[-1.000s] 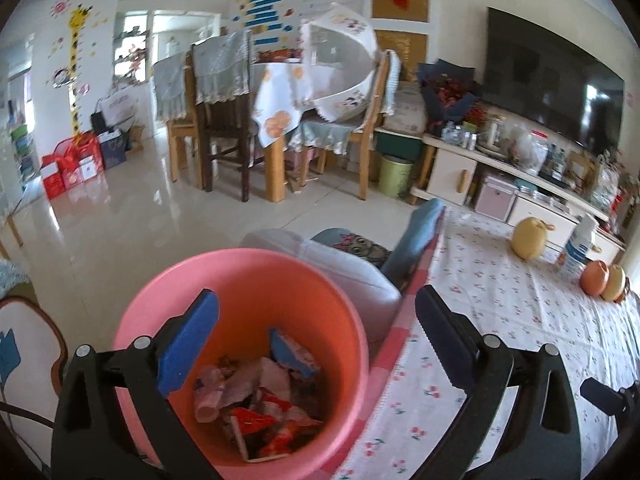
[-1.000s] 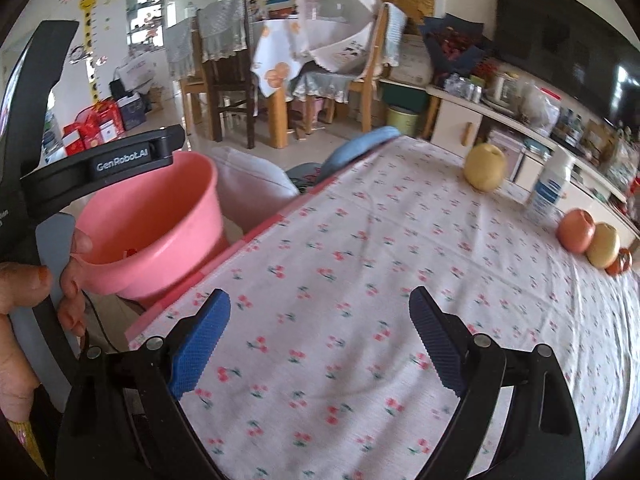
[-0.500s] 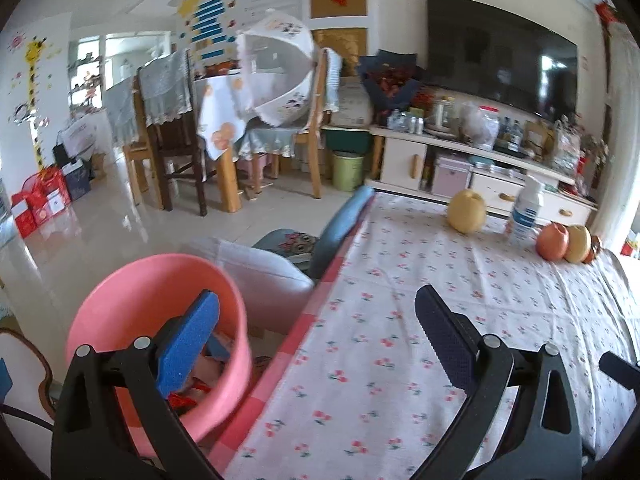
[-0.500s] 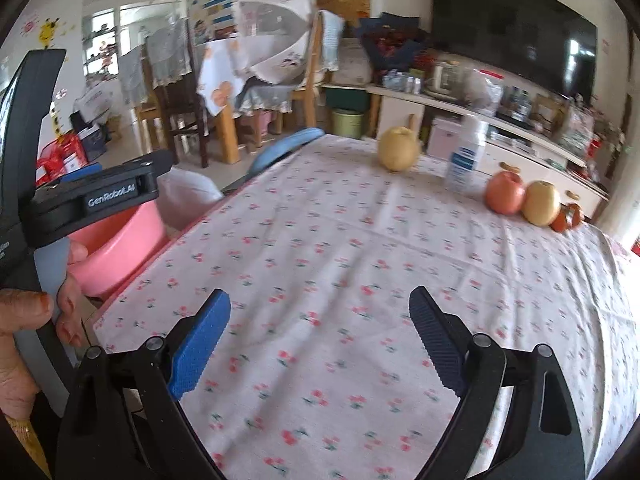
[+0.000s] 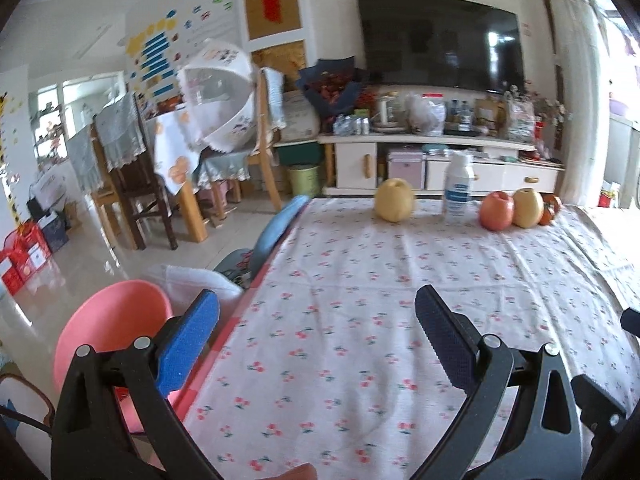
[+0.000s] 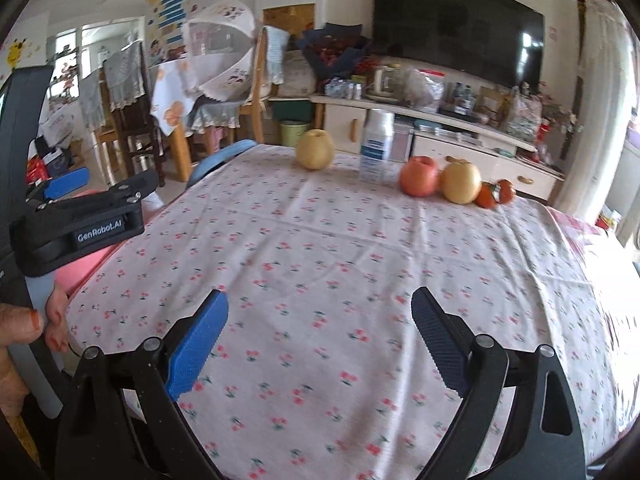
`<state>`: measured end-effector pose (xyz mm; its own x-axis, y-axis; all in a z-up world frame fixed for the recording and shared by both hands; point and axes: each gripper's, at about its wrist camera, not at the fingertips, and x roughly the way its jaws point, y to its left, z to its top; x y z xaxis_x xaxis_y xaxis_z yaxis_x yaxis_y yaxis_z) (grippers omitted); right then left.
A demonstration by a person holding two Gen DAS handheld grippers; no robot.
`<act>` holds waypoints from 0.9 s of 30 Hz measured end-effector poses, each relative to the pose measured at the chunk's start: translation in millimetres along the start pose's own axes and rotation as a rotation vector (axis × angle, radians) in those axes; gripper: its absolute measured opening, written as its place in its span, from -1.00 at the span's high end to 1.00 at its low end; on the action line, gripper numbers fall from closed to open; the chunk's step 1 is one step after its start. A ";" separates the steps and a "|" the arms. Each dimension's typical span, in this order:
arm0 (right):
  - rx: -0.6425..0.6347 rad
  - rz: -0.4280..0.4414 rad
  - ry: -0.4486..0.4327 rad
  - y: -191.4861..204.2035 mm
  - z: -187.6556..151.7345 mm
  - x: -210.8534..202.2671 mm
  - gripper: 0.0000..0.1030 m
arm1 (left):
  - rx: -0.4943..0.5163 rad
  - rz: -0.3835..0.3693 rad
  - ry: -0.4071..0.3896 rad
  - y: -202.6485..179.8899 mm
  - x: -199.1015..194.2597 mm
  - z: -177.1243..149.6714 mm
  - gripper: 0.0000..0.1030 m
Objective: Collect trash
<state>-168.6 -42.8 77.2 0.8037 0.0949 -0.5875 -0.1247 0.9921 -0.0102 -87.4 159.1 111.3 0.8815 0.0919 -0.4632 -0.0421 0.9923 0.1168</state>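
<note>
A pink bin (image 5: 108,328) stands on the floor at the table's left edge; its contents are hidden behind my left finger. It shows as a pink sliver in the right wrist view (image 6: 82,266). My left gripper (image 5: 316,344) is open and empty above the table's near left part. My right gripper (image 6: 318,346) is open and empty above the cherry-print tablecloth (image 6: 340,248). The left gripper's body (image 6: 80,220) shows at the left of the right wrist view.
At the table's far edge stand a yellow pear (image 5: 394,200), a white bottle (image 5: 458,188), a red apple (image 5: 496,211), another pear (image 5: 527,208) and small orange fruit (image 6: 494,194). A blue chair back (image 5: 278,228) and white cushion (image 5: 192,280) sit left of the table.
Both grippers have swung right, from the pink bin toward the table's middle. The bin has slid to the left edge of both views and its trash is out of sight.
</note>
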 end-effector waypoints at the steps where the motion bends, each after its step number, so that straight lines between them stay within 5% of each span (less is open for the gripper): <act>1: 0.012 -0.010 -0.008 -6.0 -1.6 -4.6 -0.78 | 0.006 -0.011 -0.006 -6.0 -3.4 -0.1 -0.92; 7: 0.066 -0.054 -0.053 -34.1 -6.9 -31.0 -0.78 | 0.005 -0.107 -0.013 -35.6 -24.9 -5.9 -0.92; 27: 0.170 -0.199 -0.261 -79.3 -19.3 -142.6 -0.83 | 0.031 -0.218 -0.011 -78.6 -114.8 -15.0 -0.92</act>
<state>-284.5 -136.6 146.1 0.9267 -0.1053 -0.3607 0.1299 0.9905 0.0444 -192.4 71.8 142.2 0.8730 -0.1260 -0.4711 0.1647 0.9855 0.0416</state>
